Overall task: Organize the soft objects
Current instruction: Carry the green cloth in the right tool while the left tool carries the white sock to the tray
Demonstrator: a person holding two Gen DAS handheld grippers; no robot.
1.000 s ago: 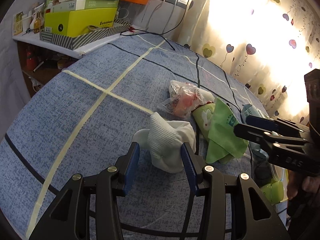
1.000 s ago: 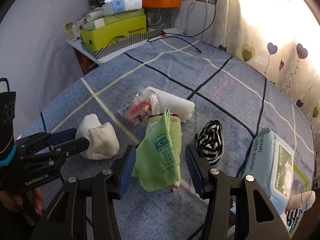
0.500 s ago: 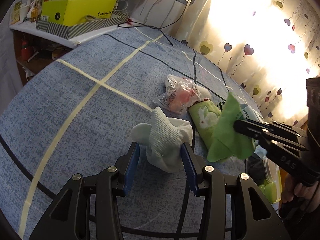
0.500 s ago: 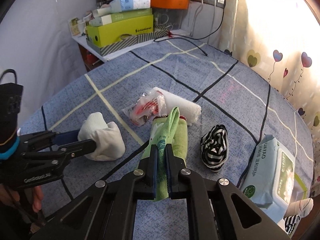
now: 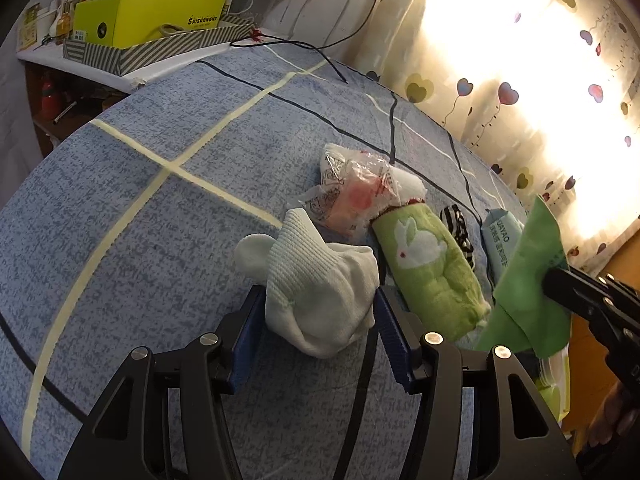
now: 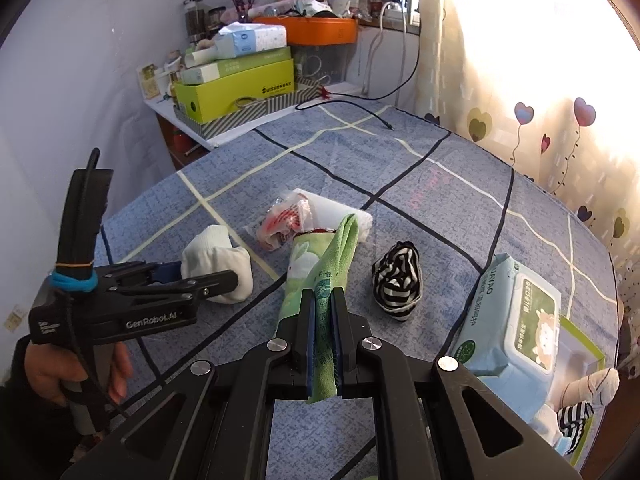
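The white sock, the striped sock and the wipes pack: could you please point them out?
white sock [image 5: 320, 300]: left wrist view, ribbed middle.
striped sock [image 6: 398, 280]: right wrist view, centre of bundle.
wipes pack [image 6: 516, 320]: right wrist view, lid.

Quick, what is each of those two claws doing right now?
Left gripper: open, jaws just widened around the white sock, not squeezing it.
Right gripper: shut on the green cloth.

Bare blue bedspread [image 5: 160, 240] lies open leftward; rightward, green rabbit towel [image 5: 428, 268] and striped sock [image 6: 398, 280] crowd close.
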